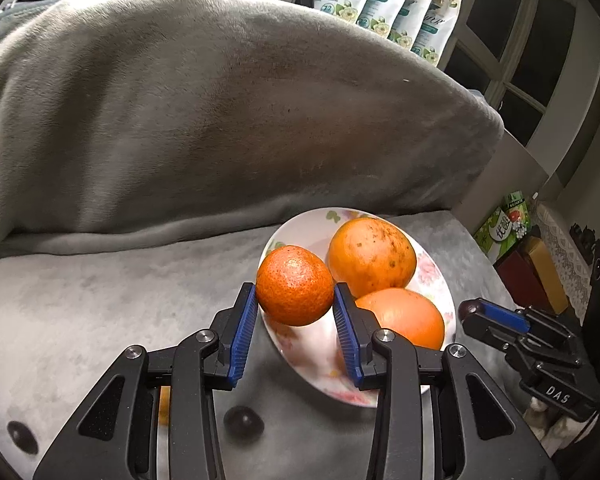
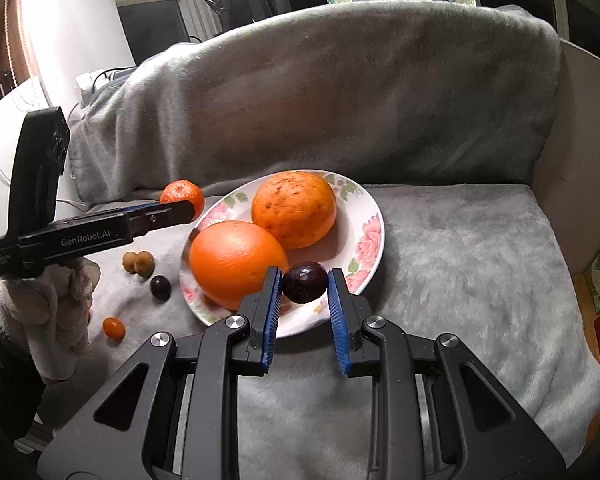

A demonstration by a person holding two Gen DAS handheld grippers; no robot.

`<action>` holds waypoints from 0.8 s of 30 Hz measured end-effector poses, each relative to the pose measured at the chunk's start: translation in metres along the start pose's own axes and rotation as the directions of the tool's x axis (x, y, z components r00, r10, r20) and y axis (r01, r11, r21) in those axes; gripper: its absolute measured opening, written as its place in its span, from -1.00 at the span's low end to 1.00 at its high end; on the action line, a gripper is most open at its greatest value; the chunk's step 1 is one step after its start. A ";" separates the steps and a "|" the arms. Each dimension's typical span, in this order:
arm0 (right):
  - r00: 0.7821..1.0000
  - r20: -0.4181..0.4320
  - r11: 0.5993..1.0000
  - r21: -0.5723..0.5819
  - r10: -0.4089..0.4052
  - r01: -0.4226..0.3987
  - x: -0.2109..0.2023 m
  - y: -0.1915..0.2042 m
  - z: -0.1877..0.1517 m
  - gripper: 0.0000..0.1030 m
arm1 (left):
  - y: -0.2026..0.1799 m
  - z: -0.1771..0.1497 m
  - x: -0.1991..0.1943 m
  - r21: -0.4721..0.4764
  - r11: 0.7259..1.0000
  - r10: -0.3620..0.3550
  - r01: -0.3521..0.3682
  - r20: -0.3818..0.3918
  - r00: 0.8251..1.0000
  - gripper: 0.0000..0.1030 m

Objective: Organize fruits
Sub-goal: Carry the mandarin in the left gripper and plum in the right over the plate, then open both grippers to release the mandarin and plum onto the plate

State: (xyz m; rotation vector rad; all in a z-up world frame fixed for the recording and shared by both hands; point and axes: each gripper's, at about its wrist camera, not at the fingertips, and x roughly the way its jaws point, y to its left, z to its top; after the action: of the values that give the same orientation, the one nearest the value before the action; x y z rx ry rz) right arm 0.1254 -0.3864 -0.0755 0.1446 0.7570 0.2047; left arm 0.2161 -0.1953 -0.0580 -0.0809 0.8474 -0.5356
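Left tool point(image 1: 295, 304) gripping dimpled mandarin point(image 1: 294, 285), glossy plate point(image 1: 440, 280)

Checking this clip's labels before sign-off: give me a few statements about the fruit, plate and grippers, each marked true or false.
1. The left gripper holds a tangerine. True.
2. The floral plate holds three large oranges. False: only two, a speckled orange and a smooth orange.
3. The right gripper is closed on a dark plum. True.
4. No fruit is left on the grey blanket. False: a dark grape, a kumquat and a pair of tan longans lie beside the plate.
5. The tangerine rests on the plate. False: it is held up in the gripper.
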 end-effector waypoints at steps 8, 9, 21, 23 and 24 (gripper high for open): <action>1.000 -0.013 1.000 0.007 -0.006 0.006 0.012 -0.007 0.002 -0.52 | 0.001 0.002 0.007 -0.005 1.000 0.000 0.000 -0.014 1.000 -0.28; 1.000 -0.015 1.000 0.008 -0.006 0.006 0.013 -0.008 0.002 -0.52 | 0.002 0.003 0.007 -0.005 1.000 0.000 0.000 -0.013 1.000 -0.27; 1.000 -0.013 1.000 0.009 -0.008 0.008 0.014 -0.008 0.003 -0.50 | -0.002 0.007 0.003 0.002 1.000 -0.020 0.020 0.002 1.000 -0.10; 1.000 -0.009 1.000 0.008 -0.009 0.009 0.013 -0.008 0.003 -0.25 | -0.004 0.009 0.001 0.006 1.000 -0.023 0.023 0.009 1.000 0.03; 1.000 -0.004 1.000 0.008 -0.010 0.010 0.012 -0.008 0.003 0.03 | -0.006 0.010 0.000 0.010 1.000 -0.024 0.024 0.013 1.000 0.04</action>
State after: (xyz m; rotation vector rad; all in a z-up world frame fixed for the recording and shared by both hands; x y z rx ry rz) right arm 0.1371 -0.3910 -0.0830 0.1480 0.7622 0.1929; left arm 0.2205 -0.2015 -0.0498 -0.0859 0.8322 -0.5612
